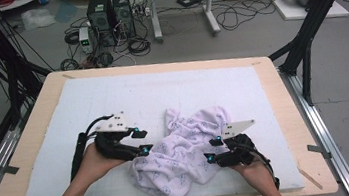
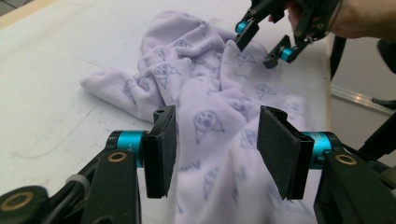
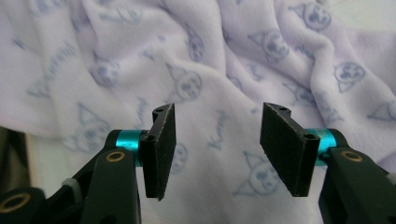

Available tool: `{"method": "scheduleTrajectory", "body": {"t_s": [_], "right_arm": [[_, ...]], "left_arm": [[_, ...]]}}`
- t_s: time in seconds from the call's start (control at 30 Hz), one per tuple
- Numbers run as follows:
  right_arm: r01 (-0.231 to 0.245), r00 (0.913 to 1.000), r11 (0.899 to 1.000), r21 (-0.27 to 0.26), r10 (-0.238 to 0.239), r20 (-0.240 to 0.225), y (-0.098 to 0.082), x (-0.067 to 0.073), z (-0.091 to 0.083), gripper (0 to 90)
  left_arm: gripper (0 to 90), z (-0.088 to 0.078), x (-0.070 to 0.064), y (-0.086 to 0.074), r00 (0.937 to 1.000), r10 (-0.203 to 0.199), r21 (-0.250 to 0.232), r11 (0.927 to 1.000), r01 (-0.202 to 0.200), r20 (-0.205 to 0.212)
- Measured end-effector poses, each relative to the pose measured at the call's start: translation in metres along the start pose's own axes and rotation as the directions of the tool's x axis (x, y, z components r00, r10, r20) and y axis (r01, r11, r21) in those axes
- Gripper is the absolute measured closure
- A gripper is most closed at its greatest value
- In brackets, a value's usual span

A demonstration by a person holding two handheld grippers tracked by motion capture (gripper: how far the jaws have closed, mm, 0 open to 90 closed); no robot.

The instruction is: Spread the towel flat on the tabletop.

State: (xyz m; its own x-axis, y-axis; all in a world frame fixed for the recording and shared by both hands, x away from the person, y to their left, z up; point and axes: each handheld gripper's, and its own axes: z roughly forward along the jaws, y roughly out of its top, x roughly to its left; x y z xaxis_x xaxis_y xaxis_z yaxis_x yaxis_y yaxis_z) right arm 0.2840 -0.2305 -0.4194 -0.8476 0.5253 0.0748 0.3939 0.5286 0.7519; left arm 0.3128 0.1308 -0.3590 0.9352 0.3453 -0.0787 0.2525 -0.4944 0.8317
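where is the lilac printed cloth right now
In the high view the lilac printed cloth lies crumpled on the white mat, near the table's front edge, between the left gripper and right gripper.

Soft, fuzzy cloth (image 1: 184,149) in pale purple, wrinkly, with little printed faces. Smooth light wood on the table (image 1: 293,113), under a flat, matt white mat (image 1: 111,93). Rough, dull black pads (image 2: 164,151), shiny blue metal and hard black plastic on each gripper.

Right hand-held gripper (image 3: 217,149) agape over lilac cloth (image 3: 210,70) (cartoon-face print).
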Motion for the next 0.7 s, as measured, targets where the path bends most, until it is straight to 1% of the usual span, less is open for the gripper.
{"method": "scheduleTrajectory", "body": {"t_s": [0.03,0.07,0.13,0.17,0.2,0.27,0.33,0.37,0.4,0.43,0.47,0.5,0.53,0.57,0.6,0.7], "right_arm": [[0.013,0.9995,1.000,0.020,-0.013,0.027,-0.003,-0.001,0.000,44.4],[0.013,0.9995,1.000,0.020,-0.013,0.027,-0.003,-0.001,0.000,44.4],[0.022,0.9984,0.999,0.026,-0.023,0.052,-0.006,-0.004,-0.001,44.5],[0.017,0.9972,0.999,0.027,-0.018,0.072,-0.008,-0.007,-0.004,44.5],[0.017,0.9972,0.999,0.027,-0.018,0.072,-0.008,-0.007,-0.004,44.5],[0.000,0.9963,1.000,0.022,-0.002,0.086,-0.010,-0.011,-0.007,44.4],[-0.011,0.9952,1.000,0.019,0.009,0.098,-0.013,-0.015,-0.008,44.2],[-0.018,0.9950,1.000,0.025,0.015,0.099,-0.014,-0.017,-0.009,44.2],[-0.023,0.9948,0.999,0.027,0.020,0.100,-0.015,-0.017,-0.008,44.2],[-0.021,0.9946,0.999,0.039,0.017,0.102,-0.016,-0.018,-0.006,44.3],[-0.021,0.9946,0.999,0.039,0.017,0.102,-0.016,-0.018,-0.006,44.3],[-0.025,0.9946,0.998,0.051,0.020,0.102,-0.016,-0.018,-0.004,44.4],[-0.019,0.9947,0.998,0.061,0.012,0.102,-0.016,-0.019,-0.002,44.8],[-0.016,0.9947,0.997,0.072,0.009,0.102,-0.016,-0.019,0.001,45.4],[-0.009,0.9945,0.996,0.083,0.001,0.105,-0.015,-0.018,0.002,46.4],[0.007,0.9942,0.996,0.094,-0.017,0.106,-0.014,-0.016,0.006,50.4]], "left_arm": [[48.6,0.008,0.003,0.001,1.0000,-0.002,0.016,0.9999,0.002,0.002],[48.6,0.016,0.007,0.002,1.0000,-0.001,0.034,0.9994,0.001,0.006],[48.8,0.033,0.015,0.001,0.9997,-0.018,0.061,0.9980,0.017,0.013],[48.8,0.042,0.018,0.001,0.9994,-0.033,0.072,0.9969,0.032,0.013],[48.8,0.050,0.022,-0.001,0.9988,-0.046,0.085,0.9954,0.044,0.017],[48.9,0.066,0.027,-0.004,0.9973,-0.071,0.116,0.9909,0.068,0.020],[49.8,0.081,0.029,-0.007,0.9968,-0.072,0.157,0.9854,0.065,0.036],[53.0,0.087,0.028,-0.009,0.9965,-0.064,0.180,0.9822,0.054,0.054],[60.5,0.092,0.027,-0.011,0.9963,-0.051,0.203,0.9785,0.036,0.070],[74.8,0.096,0.025,-0.013,0.9966,-0.031,0.233,0.9725,0.012,0.076],[74.8,0.097,0.024,-0.013,0.9964,-0.026,0.246,0.9693,0.006,0.081],[77.7,0.096,0.024,-0.013,0.9966,-0.025,0.244,0.9697,0.005,0.079],[79.7,0.093,0.024,-0.012,0.9974,-0.023,0.243,0.9700,0.005,0.068],[80.6,0.090,0.024,-0.011,0.9980,-0.015,0.246,0.9693,-0.001,0.061],[81.1,0.086,0.023,-0.011,0.9984,-0.018,0.248,0.9687,0.004,0.053],[81.6,0.071,0.017,-0.013,0.9994,-0.011,0.238,0.9713,0.003,0.033]]}}
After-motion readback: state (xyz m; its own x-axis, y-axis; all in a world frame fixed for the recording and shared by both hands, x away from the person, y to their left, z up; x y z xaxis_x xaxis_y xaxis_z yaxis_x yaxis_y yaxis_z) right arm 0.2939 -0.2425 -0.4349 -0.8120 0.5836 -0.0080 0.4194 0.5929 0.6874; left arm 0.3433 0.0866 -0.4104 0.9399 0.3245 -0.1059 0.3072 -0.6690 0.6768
